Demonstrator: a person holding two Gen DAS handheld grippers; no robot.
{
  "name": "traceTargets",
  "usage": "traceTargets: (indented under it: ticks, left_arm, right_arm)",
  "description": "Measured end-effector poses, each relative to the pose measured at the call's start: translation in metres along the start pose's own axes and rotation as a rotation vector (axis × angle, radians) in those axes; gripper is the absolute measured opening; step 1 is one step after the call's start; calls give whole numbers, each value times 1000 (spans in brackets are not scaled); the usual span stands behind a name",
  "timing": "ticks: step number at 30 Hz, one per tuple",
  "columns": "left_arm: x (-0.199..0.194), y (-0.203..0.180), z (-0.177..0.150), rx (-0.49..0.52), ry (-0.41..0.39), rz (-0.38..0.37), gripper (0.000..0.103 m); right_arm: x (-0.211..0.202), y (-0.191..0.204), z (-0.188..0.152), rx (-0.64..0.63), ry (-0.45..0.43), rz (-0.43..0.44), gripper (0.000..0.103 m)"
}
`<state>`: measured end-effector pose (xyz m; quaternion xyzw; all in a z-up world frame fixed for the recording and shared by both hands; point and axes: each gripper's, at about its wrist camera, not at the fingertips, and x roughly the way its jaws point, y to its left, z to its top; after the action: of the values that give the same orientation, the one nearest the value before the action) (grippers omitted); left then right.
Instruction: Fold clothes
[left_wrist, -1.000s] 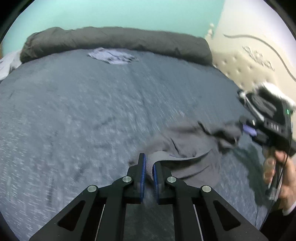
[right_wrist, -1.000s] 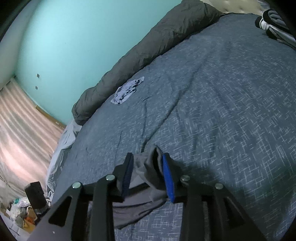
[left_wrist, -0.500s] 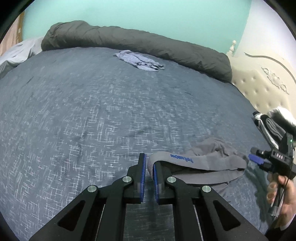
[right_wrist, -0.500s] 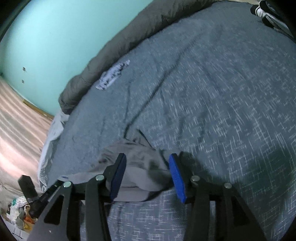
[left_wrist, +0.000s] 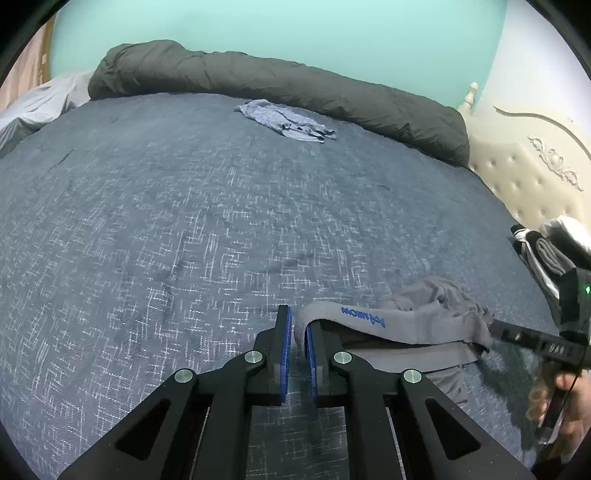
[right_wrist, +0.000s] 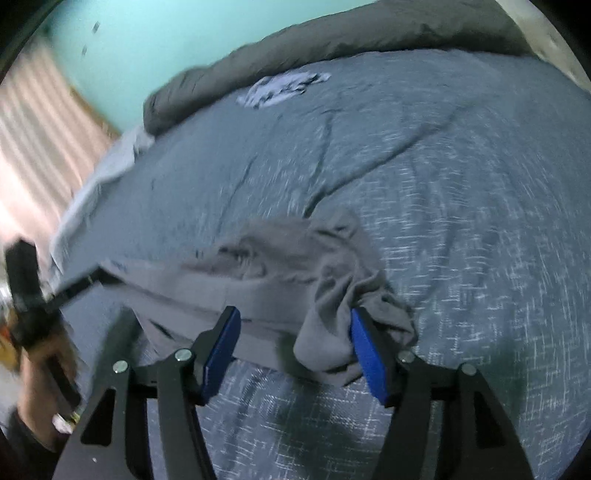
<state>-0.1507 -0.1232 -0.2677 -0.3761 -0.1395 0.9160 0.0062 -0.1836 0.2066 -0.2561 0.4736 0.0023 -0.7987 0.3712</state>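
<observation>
A grey garment (left_wrist: 417, 325) with blue lettering on its waistband lies stretched across the blue-grey bedspread (left_wrist: 184, 221). My left gripper (left_wrist: 297, 328) is shut on the waistband's left end, low over the bed. In the left wrist view my right gripper (left_wrist: 496, 328) touches the garment's right end, held by a person's hand (left_wrist: 565, 398). In the right wrist view that gripper (right_wrist: 294, 315) stands open wide over the crumpled grey garment (right_wrist: 295, 266). A fold of cloth hangs against its right finger (right_wrist: 365, 350).
A light blue garment (left_wrist: 284, 123) lies far back beside a rolled dark grey duvet (left_wrist: 277, 85). A stack of black and white clothes (left_wrist: 546, 251) sits at the right by the cream headboard (left_wrist: 535, 166). The bed's left edge drops to a floor (right_wrist: 33, 147).
My right gripper has opened from its hold on the grey cloth. The garment has been drawn out lengthwise on the bed, with the left gripper still holding the waistband.
</observation>
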Motion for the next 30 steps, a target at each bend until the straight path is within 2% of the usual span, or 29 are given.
traceTargets:
  ticks: [8, 12, 15, 17, 20, 24, 26, 28, 30]
  left_arm:
    - [-1, 2, -1, 0, 2, -2, 8]
    - [-2, 4, -1, -2, 3, -8, 9]
    - [0, 1, -3, -16, 1, -5, 9]
    - [0, 2, -3, -19, 1, -6, 9]
    - [-1, 2, -3, -18, 1, -7, 9]
    - [-2, 2, -3, -14, -1, -8, 9]
    - [-3, 2, -3, -8, -1, -7, 9]
    - [-2, 3, -3, -8, 0, -7, 9]
    - [-2, 4, -3, -11, -1, -7, 9]
  right_arm:
    - [17, 27, 2, -157, 21, -104, 62]
    - [12, 33, 8, -159, -16, -61, 62]
    - [10, 53, 9, -233, -42, -39, 62]
    - [20, 63, 7, -284, -7, -15, 62]
    - [36, 70, 2, -314, 36, -27, 62]
    - [46, 65, -2, -316, 47, -26, 62]
    - [48, 59, 1, -299, 48, -15, 49]
    - [54, 61, 2, -301, 50, -32, 27]
    - [52, 61, 3, -302, 37, -35, 19]
